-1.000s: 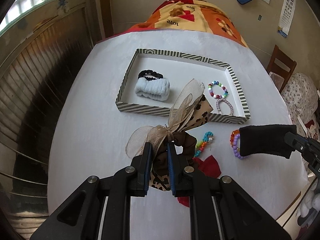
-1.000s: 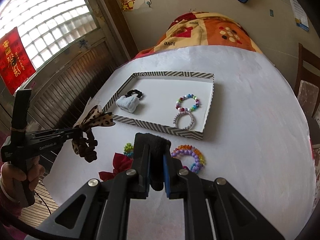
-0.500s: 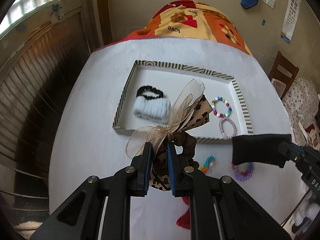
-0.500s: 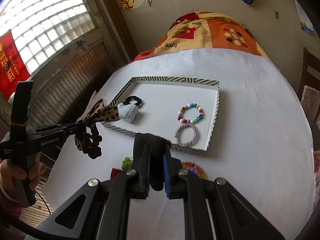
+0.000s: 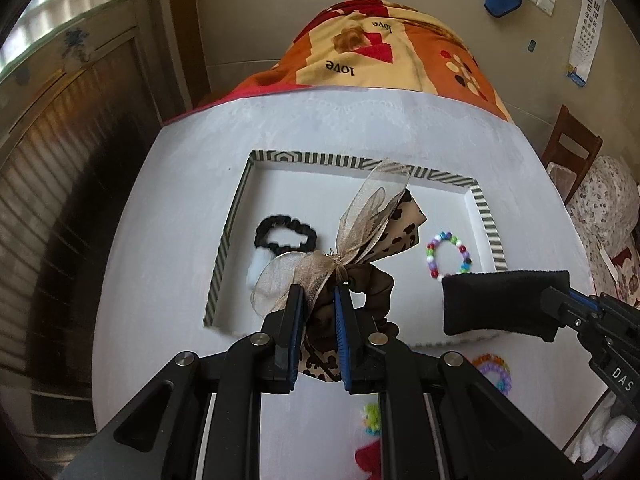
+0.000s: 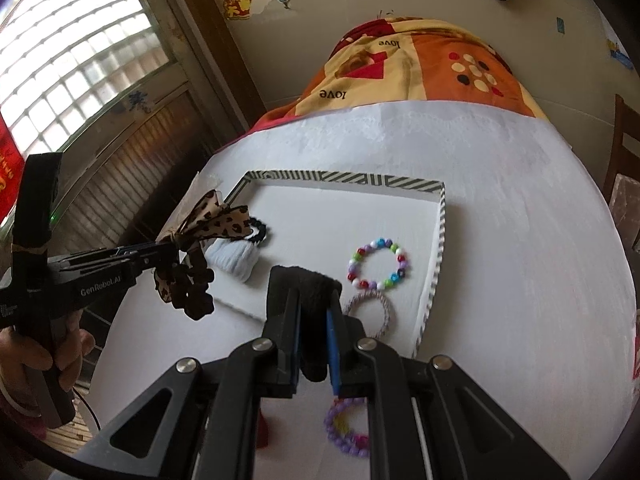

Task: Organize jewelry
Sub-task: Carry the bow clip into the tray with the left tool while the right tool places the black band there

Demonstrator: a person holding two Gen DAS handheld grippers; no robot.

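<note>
Over striped tray (image 5: 486, 216) — left tongs (image 5: 318, 308) clamp bow scrunchie (image 5: 372, 216), ribbons up-away; right tongs (image 6: 314, 312) clamp black band (image 6: 300, 280).

Two fisheye views, each mounted close behind a hand-held tool and looking forward and steeply down along its fingers. The left view looks over the white worktop (image 5: 168, 240) toward the striped tray (image 5: 236, 208) from close above. The right view faces the same tray (image 6: 438, 240) from further right. Each view catches the other tool at its edge.
</note>
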